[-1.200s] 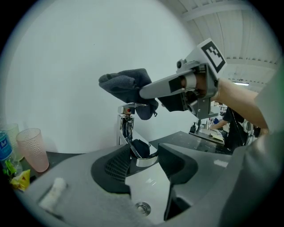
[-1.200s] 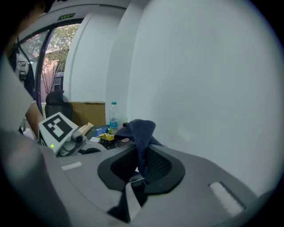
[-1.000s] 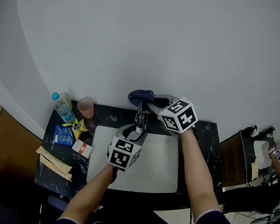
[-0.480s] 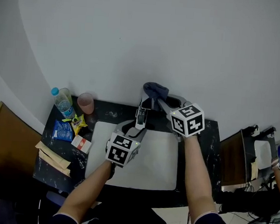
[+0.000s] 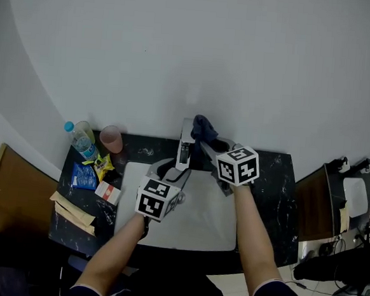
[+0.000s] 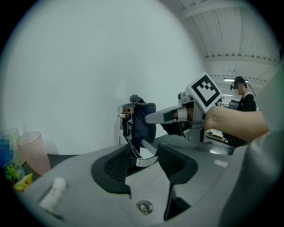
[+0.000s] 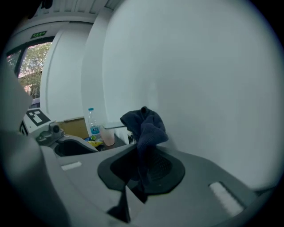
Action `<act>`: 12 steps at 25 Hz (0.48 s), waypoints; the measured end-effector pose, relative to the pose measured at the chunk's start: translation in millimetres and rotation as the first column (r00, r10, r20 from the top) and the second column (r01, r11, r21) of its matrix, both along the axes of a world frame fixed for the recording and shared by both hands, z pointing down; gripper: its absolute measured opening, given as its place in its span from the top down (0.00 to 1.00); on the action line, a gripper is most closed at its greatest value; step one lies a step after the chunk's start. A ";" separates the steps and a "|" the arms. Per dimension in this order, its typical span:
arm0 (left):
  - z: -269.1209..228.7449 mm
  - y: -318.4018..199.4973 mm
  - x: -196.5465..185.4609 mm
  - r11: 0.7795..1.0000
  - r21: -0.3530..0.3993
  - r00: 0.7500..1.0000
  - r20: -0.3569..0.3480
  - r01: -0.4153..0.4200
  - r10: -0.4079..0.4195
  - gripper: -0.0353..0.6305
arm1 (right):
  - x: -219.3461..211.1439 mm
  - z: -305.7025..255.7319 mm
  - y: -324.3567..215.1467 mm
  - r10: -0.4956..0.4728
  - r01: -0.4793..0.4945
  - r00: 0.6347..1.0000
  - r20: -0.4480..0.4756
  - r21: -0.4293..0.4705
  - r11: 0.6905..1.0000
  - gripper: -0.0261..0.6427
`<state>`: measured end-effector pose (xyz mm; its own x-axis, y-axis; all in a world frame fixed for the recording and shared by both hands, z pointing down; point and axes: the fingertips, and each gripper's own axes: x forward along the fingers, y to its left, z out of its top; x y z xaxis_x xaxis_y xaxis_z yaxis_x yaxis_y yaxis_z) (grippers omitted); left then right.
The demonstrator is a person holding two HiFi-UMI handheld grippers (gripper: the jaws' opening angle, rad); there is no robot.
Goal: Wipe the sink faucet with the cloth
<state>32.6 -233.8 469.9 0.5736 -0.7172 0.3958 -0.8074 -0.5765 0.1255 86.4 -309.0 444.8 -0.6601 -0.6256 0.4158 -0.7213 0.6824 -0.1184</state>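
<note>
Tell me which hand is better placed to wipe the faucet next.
Right. The right tool grips the dark blue cloth, bunched against the top of the faucet. The left tool has no cloth; it clasps the spout end.

I read this as a test hall or lab with a mock washroom corner, not a home. A white sink (image 5: pixel 198 223) with a chrome faucet (image 5: pixel 185 148) sits in a dark marbled table (image 5: pixel 269 183) against a bare white wall (image 5: pixel 180 48). Left of the sink lie a water bottle (image 5: pixel 80 140), a pink cup (image 5: pixel 112 138), snack packets (image 5: pixel 84 176) and flat cardboard (image 5: pixel 13 188). Right of the sink, under a ribbed ceiling (image 6: pixel 230 40), stands another person (image 6: pixel 244 100) wearing headgear.
</note>
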 end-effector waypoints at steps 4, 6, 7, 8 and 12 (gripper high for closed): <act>0.0 0.2 -1.6 1.000 0.005 1.000 0.002 0.000 0.000 0.64 | -8.0 35.1 -6.1 -0.013 0.013 1.000 -0.013 -0.063 0.998 0.89; 0.0 0.2 -1.5 1.000 0.005 1.000 0.003 0.000 0.000 0.64 | -11.1 51.5 -9.3 -0.022 0.019 0.999 -0.030 -0.090 0.996 0.89; 0.2 0.0 -1.2 1.000 0.004 1.000 0.003 -0.001 0.001 0.64 | -12.3 59.1 -10.6 -0.027 0.023 0.999 -0.041 -0.102 0.994 0.89; 0.5 -0.2 -1.0 1.000 0.003 1.000 0.003 -0.003 0.003 0.64 | -13.4 66.0 -11.8 -0.034 0.027 0.998 -0.056 -0.112 0.993 0.89; 0.8 -0.6 -1.2 1.000 0.001 1.000 0.004 -0.006 0.006 0.64 | -16.7 86.8 -14.9 -0.074 0.053 0.985 -0.156 -0.135 0.990 0.89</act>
<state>31.4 -234.3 470.7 0.5767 -0.7138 0.3973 -0.8042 -0.5817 0.1220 69.7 -323.9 531.6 -0.6146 -0.5188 0.5942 -0.6941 0.7136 -0.0949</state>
